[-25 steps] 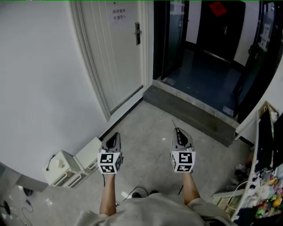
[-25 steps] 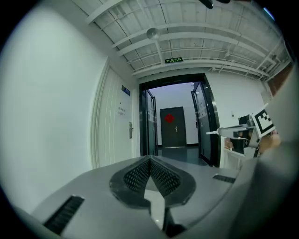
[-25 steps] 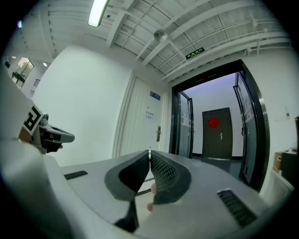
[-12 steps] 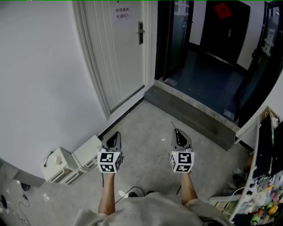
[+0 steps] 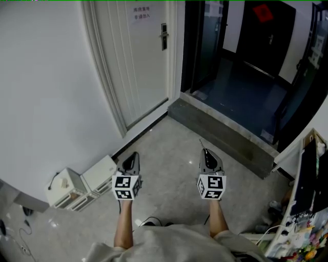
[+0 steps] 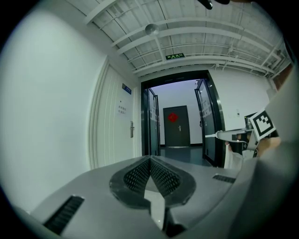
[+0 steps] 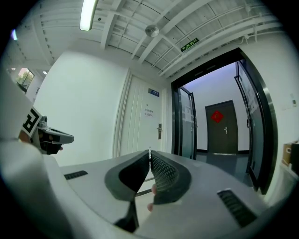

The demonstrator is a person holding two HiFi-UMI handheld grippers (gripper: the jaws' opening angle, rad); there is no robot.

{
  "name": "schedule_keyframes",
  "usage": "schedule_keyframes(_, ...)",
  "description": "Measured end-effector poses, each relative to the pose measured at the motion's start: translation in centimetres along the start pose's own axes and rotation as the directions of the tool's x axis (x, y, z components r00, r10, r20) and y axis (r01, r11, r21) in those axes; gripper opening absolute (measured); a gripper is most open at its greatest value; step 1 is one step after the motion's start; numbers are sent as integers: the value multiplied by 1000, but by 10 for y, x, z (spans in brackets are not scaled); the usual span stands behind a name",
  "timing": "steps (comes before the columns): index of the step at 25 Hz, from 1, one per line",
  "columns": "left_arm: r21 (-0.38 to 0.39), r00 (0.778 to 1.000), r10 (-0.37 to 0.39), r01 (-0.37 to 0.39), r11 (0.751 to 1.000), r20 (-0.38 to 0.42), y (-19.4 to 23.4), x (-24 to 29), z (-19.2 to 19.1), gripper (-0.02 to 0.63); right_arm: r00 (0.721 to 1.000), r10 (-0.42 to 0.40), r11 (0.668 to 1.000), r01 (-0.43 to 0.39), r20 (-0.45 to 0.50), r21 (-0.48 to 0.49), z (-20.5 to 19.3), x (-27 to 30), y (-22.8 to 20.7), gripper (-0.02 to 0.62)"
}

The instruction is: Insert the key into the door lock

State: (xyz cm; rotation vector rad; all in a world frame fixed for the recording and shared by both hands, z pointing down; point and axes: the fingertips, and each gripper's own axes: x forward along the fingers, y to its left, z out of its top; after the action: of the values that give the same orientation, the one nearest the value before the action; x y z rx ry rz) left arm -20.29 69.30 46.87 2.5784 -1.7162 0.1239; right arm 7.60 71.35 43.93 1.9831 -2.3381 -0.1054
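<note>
I am holding both grippers out level in front of me, side by side over the grey floor (image 5: 169,153). The right gripper (image 5: 205,152) is clamping the key (image 5: 201,144). In the right gripper view its ribbed pads are pressing together on a thin metal blade, and a sliver of it is sticking out past the tips. In the head view the key is showing as a fine dark spike beyond the gripper's nose. The left gripper (image 5: 134,155) is carrying nothing: in the left gripper view its two pads are meeting edge to edge with no gap between them.

The door lock (image 5: 164,36) is sitting on the right edge of the white door (image 5: 138,66), well apart from the key and far ahead of both grippers. A paper notice (image 5: 141,13) is hanging on the door above the lock's height.

To the right of the door, a black-framed doorway (image 5: 197,46) is opening onto a dark corridor behind a grey stone step (image 5: 220,130). A dark door with a red ornament (image 5: 264,13) is standing at the corridor's far end. Low white boxes (image 5: 77,181) are resting against the wall, just left of the left gripper.
</note>
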Motion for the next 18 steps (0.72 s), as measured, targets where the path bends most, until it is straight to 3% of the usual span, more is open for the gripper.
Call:
schedule_keyframes(12, -3, 1000, -3, 3, 1000, -31, -2, 44, -13, 17, 999, 28, 1000, -28, -25, -1, -18, 39, -13, 29)
schedule_keyframes(18, -11, 999, -30, 29, 1000, -34, 10, 97, -16, 17, 999, 26, 999, -27, -37, -19, -24, 83, -20, 29)
